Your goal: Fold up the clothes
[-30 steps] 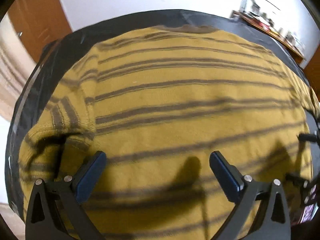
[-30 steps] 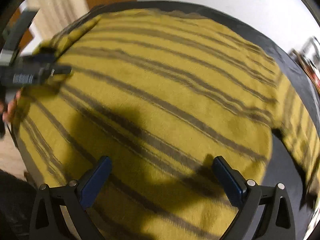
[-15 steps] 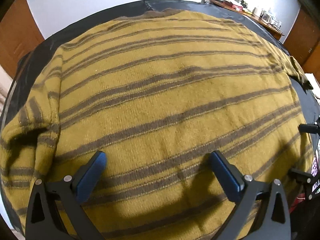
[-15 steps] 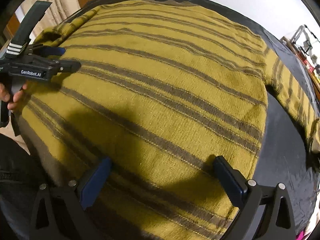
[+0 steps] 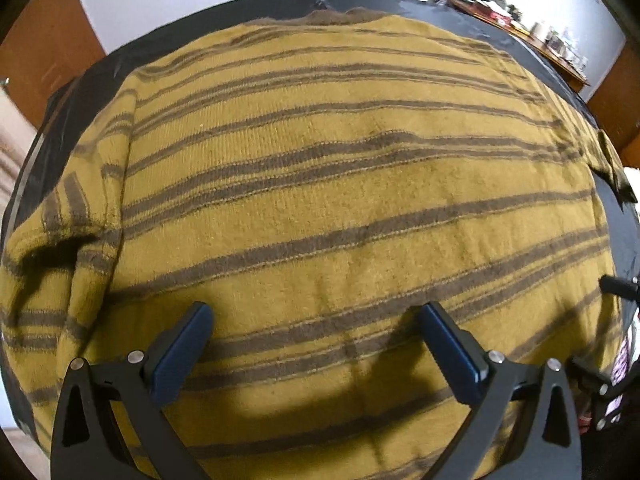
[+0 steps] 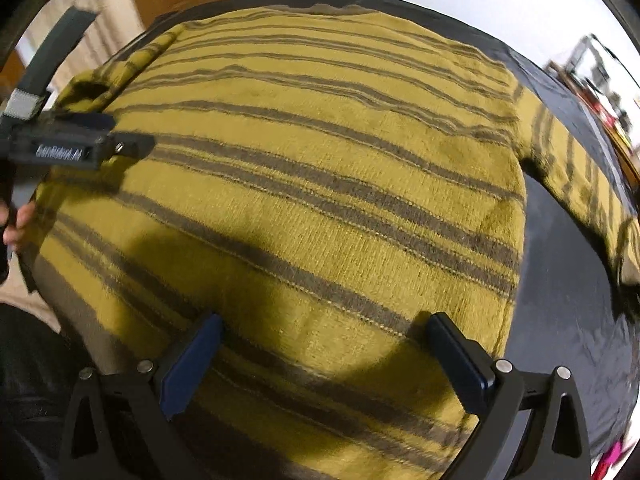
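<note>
A mustard-yellow sweater with brown stripes (image 5: 320, 184) lies spread flat on a black table (image 5: 616, 232); it also shows in the right wrist view (image 6: 320, 184). Its left sleeve (image 5: 60, 240) is bunched at the left edge. Its right sleeve (image 6: 576, 176) lies out to the right. My left gripper (image 5: 316, 316) is open and empty, hovering over the sweater's lower part. My right gripper (image 6: 324, 324) is open and empty over the sweater's lower right part. The left gripper's body (image 6: 76, 144) shows at the left of the right wrist view.
A white wall and brown door (image 5: 44, 52) stand behind the table. A cluttered shelf (image 5: 520, 4) is at the far right. Bare black table surface (image 6: 568, 300) lies right of the sweater body. The right gripper's parts (image 5: 616, 284) show at the right edge.
Both grippers have shifted slightly over the sweater, staying open. The sweater has not visibly moved on the table.
</note>
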`<state>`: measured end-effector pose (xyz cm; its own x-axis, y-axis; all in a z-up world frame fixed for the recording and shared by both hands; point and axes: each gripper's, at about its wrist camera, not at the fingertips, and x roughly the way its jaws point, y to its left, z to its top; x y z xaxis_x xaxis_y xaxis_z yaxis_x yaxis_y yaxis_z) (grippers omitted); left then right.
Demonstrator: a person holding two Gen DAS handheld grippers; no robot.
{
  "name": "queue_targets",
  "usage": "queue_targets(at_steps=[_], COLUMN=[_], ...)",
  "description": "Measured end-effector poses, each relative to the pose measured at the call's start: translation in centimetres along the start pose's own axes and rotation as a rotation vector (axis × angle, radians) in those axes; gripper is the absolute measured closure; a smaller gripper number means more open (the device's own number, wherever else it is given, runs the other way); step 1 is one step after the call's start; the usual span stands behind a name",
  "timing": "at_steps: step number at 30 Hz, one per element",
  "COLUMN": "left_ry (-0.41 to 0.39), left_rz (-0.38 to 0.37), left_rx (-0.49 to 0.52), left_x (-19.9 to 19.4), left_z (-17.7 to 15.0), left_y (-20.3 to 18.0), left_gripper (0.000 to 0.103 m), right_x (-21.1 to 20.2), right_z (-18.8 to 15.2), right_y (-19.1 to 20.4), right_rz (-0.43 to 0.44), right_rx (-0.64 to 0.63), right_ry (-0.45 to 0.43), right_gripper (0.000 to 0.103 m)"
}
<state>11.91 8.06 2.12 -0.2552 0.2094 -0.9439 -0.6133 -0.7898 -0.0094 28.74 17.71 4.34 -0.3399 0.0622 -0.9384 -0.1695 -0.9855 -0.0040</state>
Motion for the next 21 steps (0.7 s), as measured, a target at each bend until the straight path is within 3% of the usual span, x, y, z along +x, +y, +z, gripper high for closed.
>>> queue_targets(at_steps=[3, 11, 17, 21], left_ry=[0.013, 0.001, 0.0, -0.019], left_rz=[-0.015, -0.076, -0.127, -0.147], left_rx=[-0.041, -0.041, -0.021, 0.036], left_x=[-0.2, -0.8, -0.3, -0.6], left_z=[0.5, 2.7, 5.1, 7.0], left_y=[-1.5, -10.1, -17.1, -21.2], left_gripper=[0.0, 0.0, 0.0, 0.0], right_x=[-0.7, -2.9, -2.9, -2.9], right_z=[-0.4, -2.9, -5.6, -5.8], right_y=[-2.9, -15.7, -24.4, -26.9], right_rz=[-0.046, -0.414, -0.48, -0.45], right_rx=[-0.017, -0.015, -0.035, -0.02], right_ry=[-0.022, -0.108, -0.124, -0.159], right_gripper=[0.0, 0.0, 0.004, 0.008])
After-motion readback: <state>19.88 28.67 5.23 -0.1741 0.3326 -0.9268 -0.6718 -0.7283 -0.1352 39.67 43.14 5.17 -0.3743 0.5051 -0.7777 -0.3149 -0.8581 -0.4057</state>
